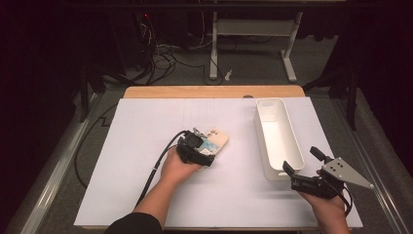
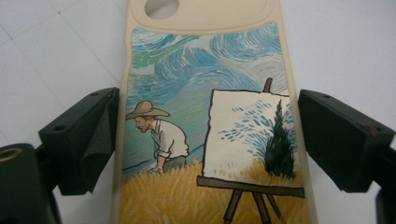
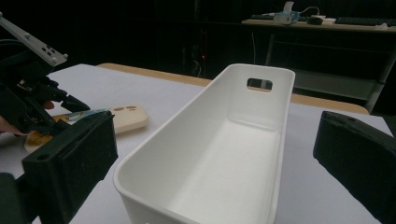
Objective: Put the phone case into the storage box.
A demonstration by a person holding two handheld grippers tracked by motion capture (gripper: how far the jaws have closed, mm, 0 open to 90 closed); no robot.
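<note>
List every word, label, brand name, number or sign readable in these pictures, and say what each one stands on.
There is no readable text.
Phone case: a painted picture of a man in a straw hat beside an easel in a wheat field, with no words, brand or number.
White bin: plain, no label.
Left gripper and right gripper: no markings on the black jaws.
Things on the far desk: too small and blurred to read.

Phone case (image 1: 214, 141), cream rim, painted back up: painter, easel, wheat field. Flat, centre of frame.
</note>
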